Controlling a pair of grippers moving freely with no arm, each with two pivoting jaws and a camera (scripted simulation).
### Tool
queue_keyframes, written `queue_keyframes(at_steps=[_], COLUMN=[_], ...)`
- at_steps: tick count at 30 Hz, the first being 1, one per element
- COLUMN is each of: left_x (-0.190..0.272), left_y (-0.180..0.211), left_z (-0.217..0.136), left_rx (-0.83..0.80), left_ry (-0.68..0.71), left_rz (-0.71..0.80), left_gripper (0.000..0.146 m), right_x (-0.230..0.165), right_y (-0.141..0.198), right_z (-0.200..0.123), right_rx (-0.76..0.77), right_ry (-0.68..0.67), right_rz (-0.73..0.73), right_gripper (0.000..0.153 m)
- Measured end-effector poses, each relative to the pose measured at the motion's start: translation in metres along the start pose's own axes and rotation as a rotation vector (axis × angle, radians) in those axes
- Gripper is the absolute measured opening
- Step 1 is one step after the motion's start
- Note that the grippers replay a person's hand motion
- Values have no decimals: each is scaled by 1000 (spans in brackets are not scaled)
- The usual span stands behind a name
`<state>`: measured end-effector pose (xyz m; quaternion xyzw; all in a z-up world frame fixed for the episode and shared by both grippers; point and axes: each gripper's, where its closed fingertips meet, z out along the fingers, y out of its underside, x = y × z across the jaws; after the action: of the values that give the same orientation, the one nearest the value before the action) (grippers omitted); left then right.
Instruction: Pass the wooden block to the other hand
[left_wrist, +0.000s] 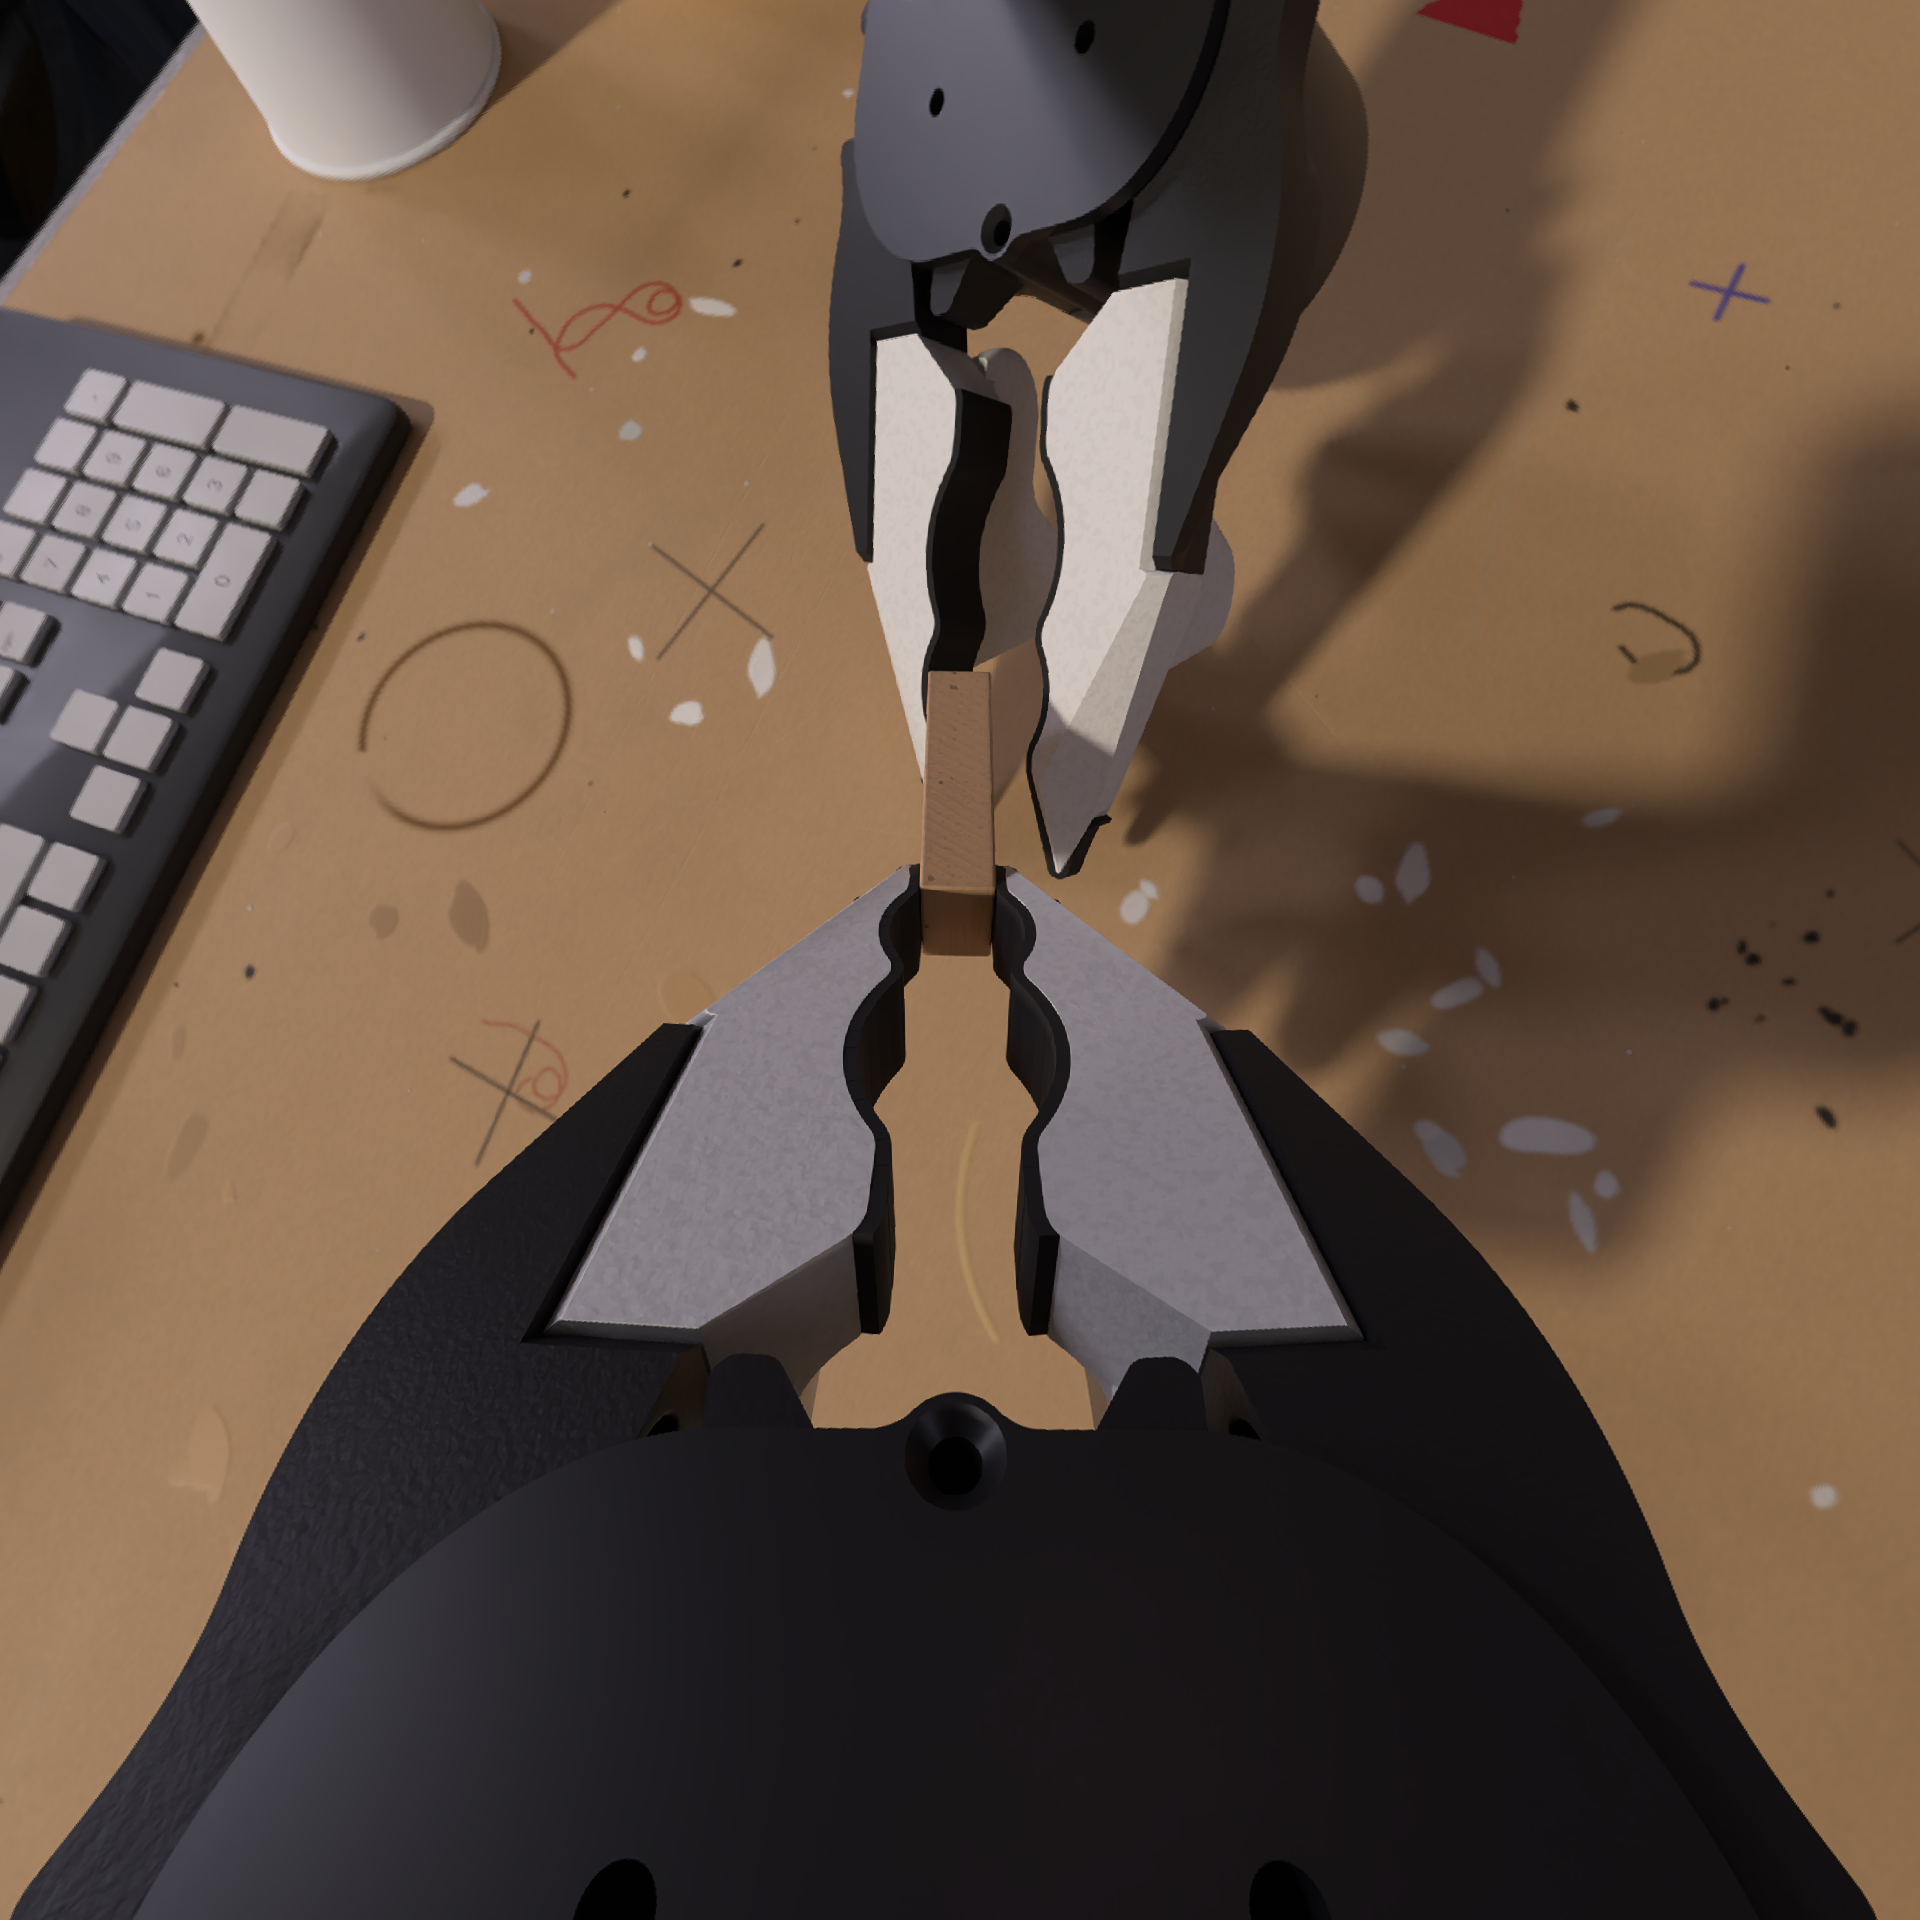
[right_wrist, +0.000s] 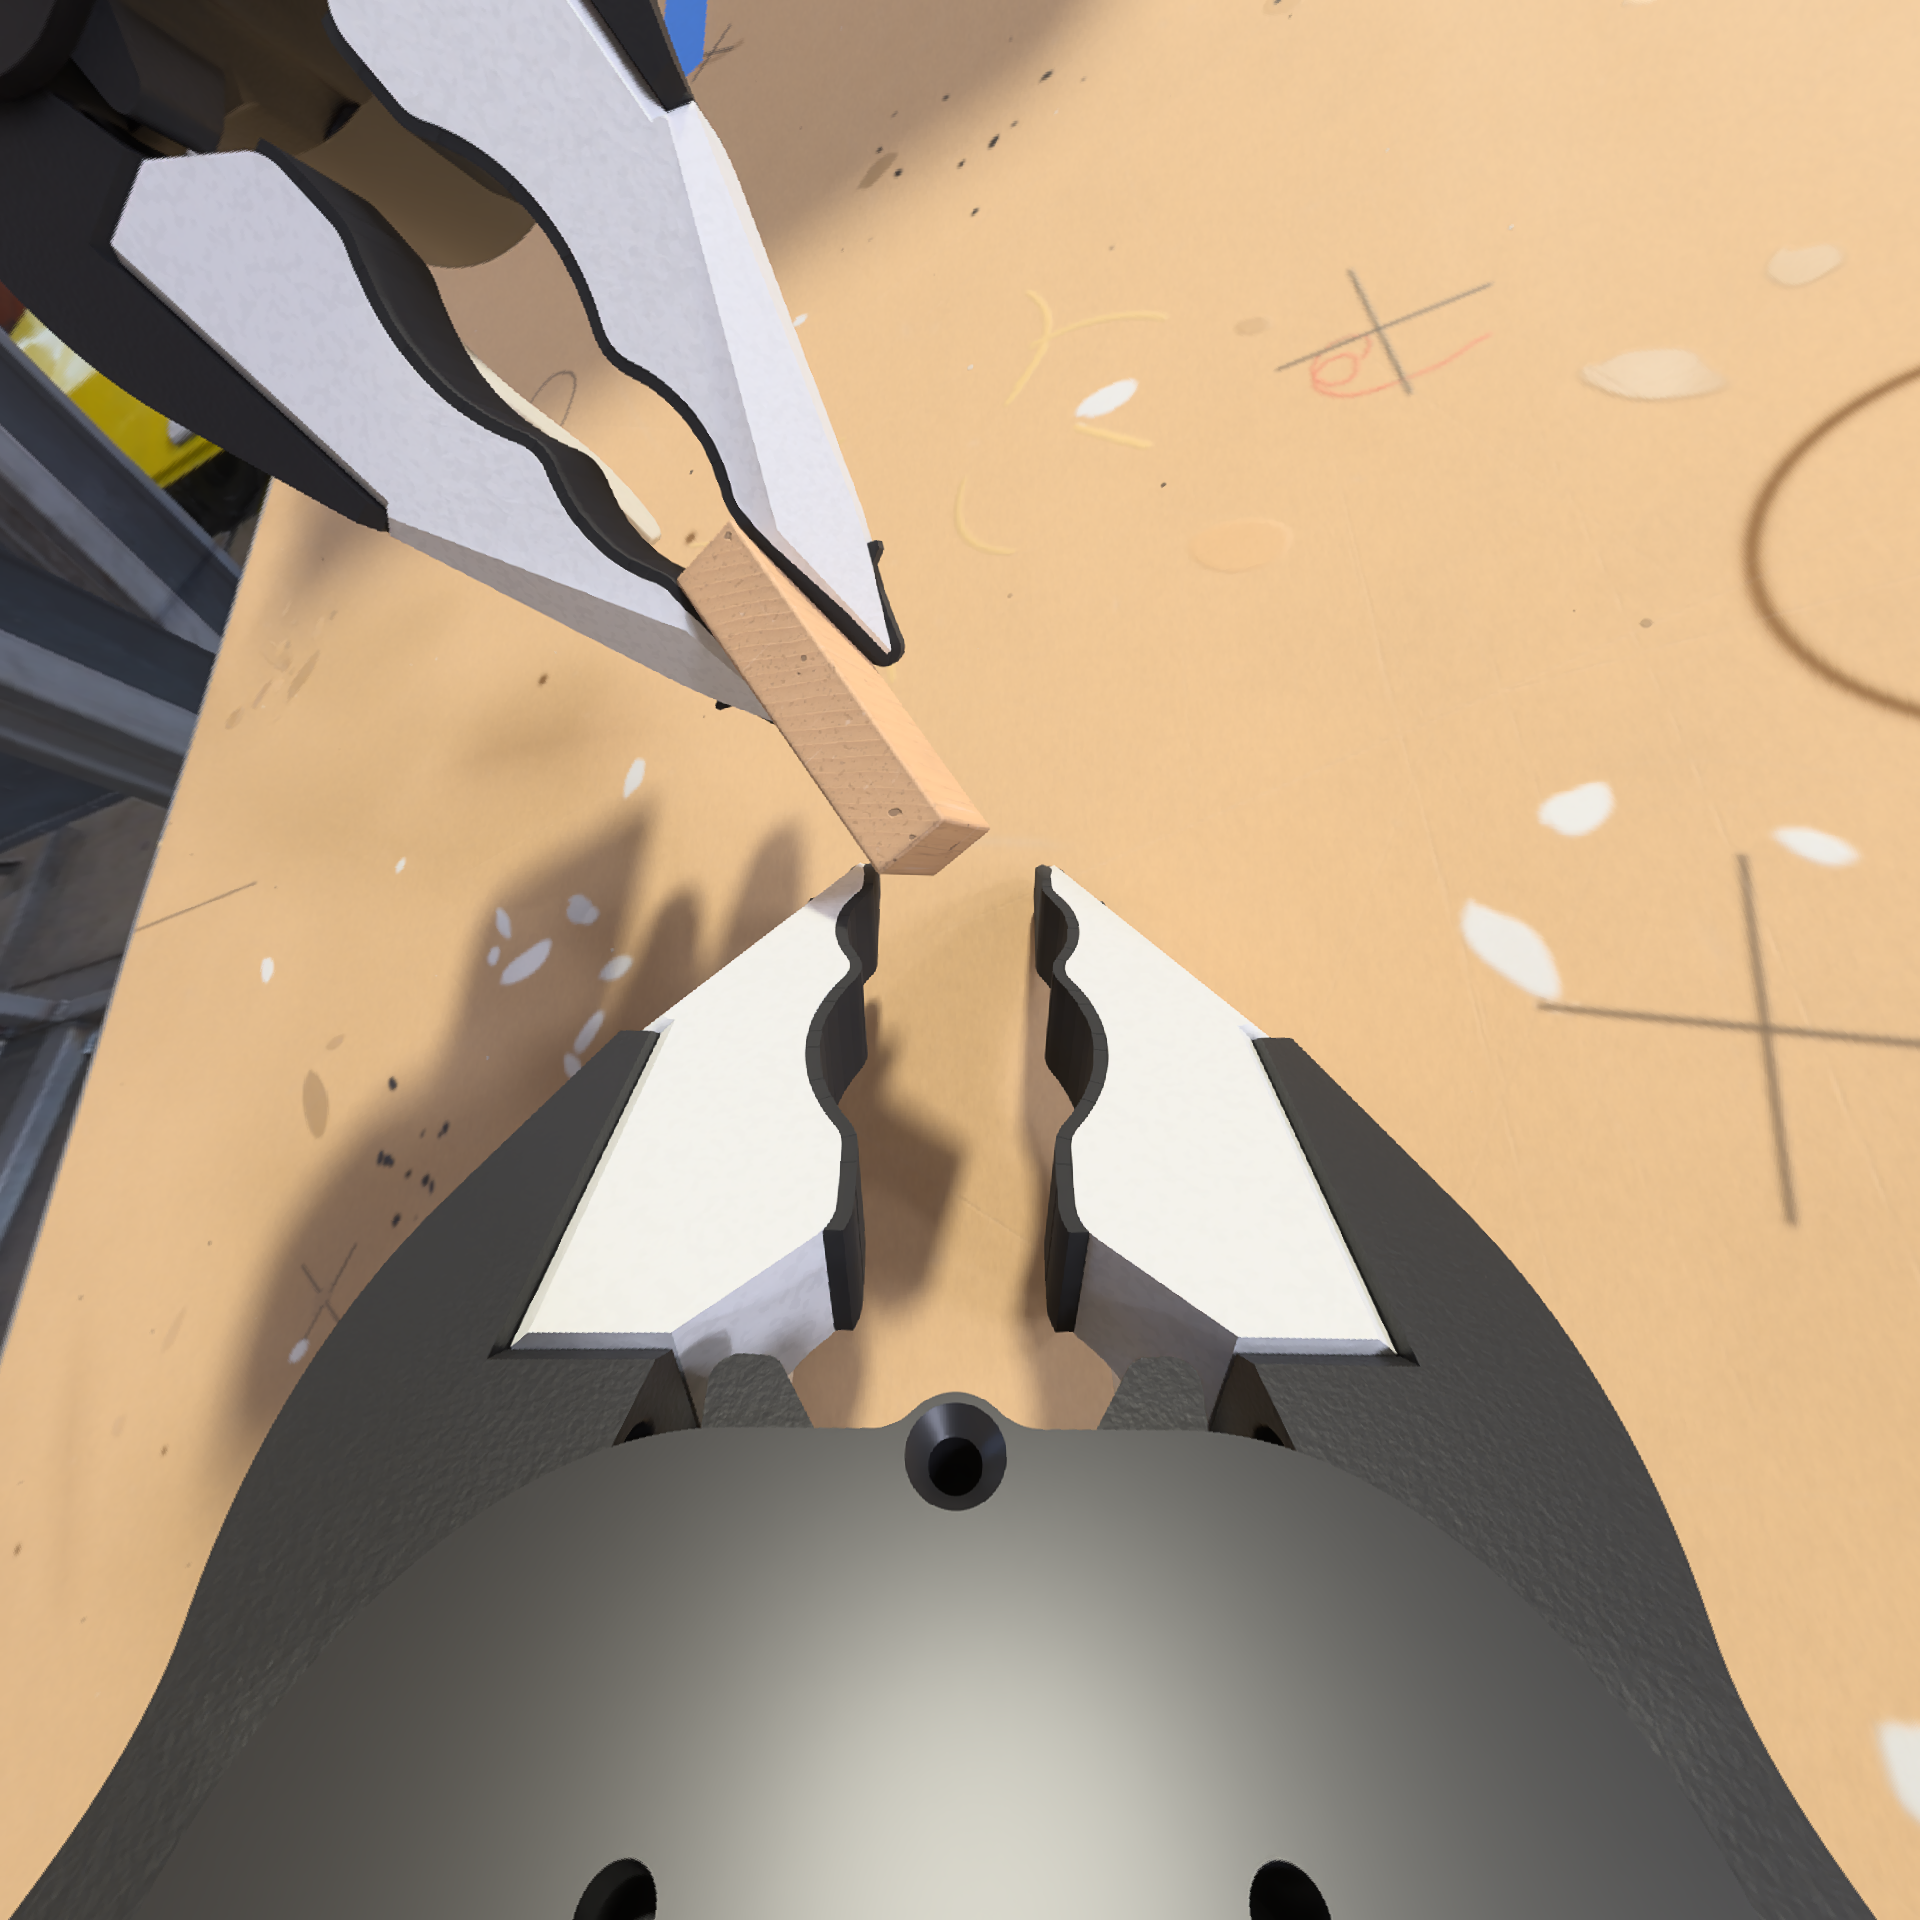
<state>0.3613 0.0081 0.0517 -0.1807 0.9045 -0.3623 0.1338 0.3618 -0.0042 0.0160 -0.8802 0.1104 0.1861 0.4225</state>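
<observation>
The wooden block is a slim light-brown bar held above the table. My left gripper is shut on its near end, with the fingertips clamping both sides. The bar points away toward my right gripper, which faces it with its jaws apart. In the right wrist view my right gripper is open and empty. The block's free end hangs just ahead of its fingertips, closer to the left one. The left gripper comes in from the upper left, gripping the block's other end.
A dark keyboard with pale keys lies at the left. A white cup stands at the top left. The brown table bears pen marks and paint flecks. Its edge and a metal frame show at the left of the right wrist view.
</observation>
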Motion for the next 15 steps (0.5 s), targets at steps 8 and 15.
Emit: queue_keyframes(at_steps=[8,15], left_x=[-1,-5], left_y=[-2,0], left_z=[2,5], left_rx=[45,21], left_ry=[73,136], left_rz=[-21,-37], left_gripper=[12,12], right_x=[1,-2], right_y=[-3,-23], right_z=[-5,-22], right_rx=[43,209], right_ry=[49,109], right_rz=[-65,-219], right_gripper=[40,30])
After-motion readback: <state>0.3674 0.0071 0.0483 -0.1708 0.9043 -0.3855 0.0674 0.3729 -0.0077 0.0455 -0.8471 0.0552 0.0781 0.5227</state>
